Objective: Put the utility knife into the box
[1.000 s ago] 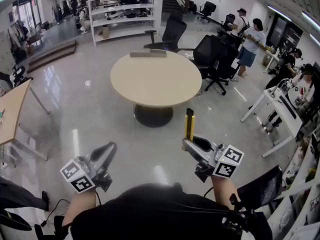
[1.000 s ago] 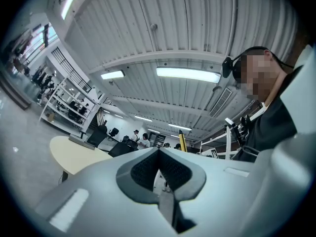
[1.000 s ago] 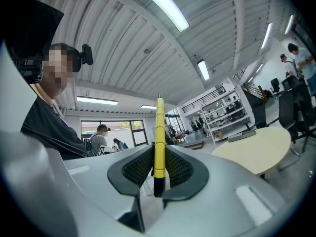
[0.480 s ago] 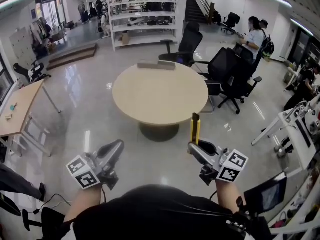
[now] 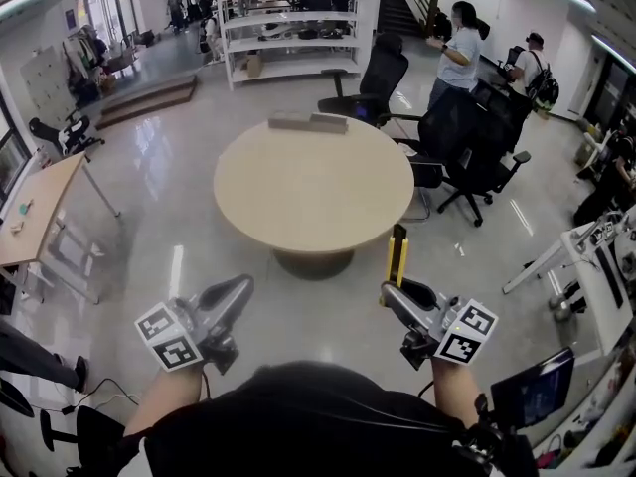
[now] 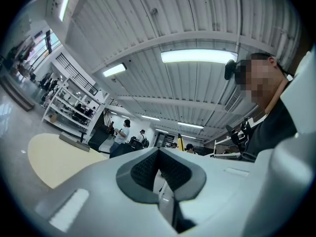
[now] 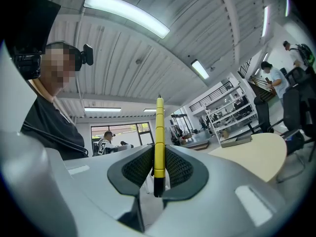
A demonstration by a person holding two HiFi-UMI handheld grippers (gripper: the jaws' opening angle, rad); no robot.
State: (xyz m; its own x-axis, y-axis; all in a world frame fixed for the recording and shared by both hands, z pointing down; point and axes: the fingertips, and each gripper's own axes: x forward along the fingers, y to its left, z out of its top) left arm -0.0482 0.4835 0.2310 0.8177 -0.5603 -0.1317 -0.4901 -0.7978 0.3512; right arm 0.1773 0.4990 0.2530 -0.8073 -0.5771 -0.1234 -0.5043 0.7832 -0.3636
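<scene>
Low in the head view, the person's two arms reach forward over a glossy grey floor [image 5: 179, 237], a gripper in each hand. The right gripper [image 5: 396, 291] has its jaws clamped on the utility knife [image 5: 398, 254], a slim yellow tool with a dark lower end that stands nearly upright out of the jaws. The right gripper view shows the same hold: the textured pads press on the knife [image 7: 159, 137] from both sides near its dark lower end, and the yellow body rises well above the right gripper [image 7: 158, 169]. The left gripper [image 5: 241, 288] carries nothing. In its own view the pads of the left gripper [image 6: 159, 169] meet along a thin line with no object between them.

Ahead of both grippers, and well apart from them, stands a round beige counter [image 5: 313, 187] on a dark pedestal. The box [image 5: 308, 122], long, flat and grey, lies at the counter's far edge. It also shows as a low slab on the counter in the left gripper view [image 6: 74, 142] and in the right gripper view [image 7: 237, 141]. The knife is in the air, short of the counter's near edge.

Black office chairs [image 5: 467, 147] stand beside the counter on the right, and white shelving [image 5: 288, 23] lines the back of the hall. A pale side desk [image 5: 30, 217] sits at the left edge.
</scene>
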